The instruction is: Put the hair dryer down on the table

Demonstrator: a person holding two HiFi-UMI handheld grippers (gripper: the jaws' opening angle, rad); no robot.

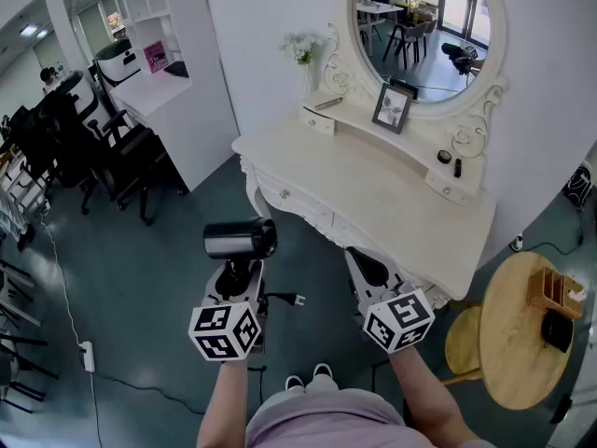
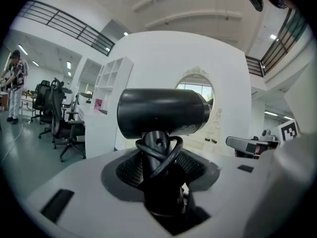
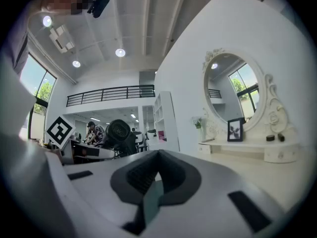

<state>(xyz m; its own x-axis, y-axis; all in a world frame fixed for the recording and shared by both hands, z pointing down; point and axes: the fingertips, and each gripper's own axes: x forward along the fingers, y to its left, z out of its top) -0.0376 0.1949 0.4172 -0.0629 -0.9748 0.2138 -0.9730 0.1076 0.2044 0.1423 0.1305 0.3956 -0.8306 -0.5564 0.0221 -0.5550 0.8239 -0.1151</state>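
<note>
Nearest the camera, the person's shoes stand on the teal floor.

Left gripper: jaws clamped on the handle of the hair dryer. The left gripper view confirms the handle sits between the pads, upright, with the black barrel lying crosswise above them. The cord is looped round the handle. A plug hangs free just right of the gripper.

Right gripper: jaws drawn together, nothing between them, as its own view shows. That view also catches the hair dryer off to its left.

Location of the hair dryer: held in the air over the floor, short of the front edge of the dressing table and not touching the tabletop. The right gripper hangs just at that front edge.

The middle of the tabletop is bare. Along its rear edge, a picture frame stands upright near the centre and flowers stand at the rear left corner. An oval mirror rises behind the frame.

A round wooden table stands off the right end. Office chairs stand well apart to the left.
</note>
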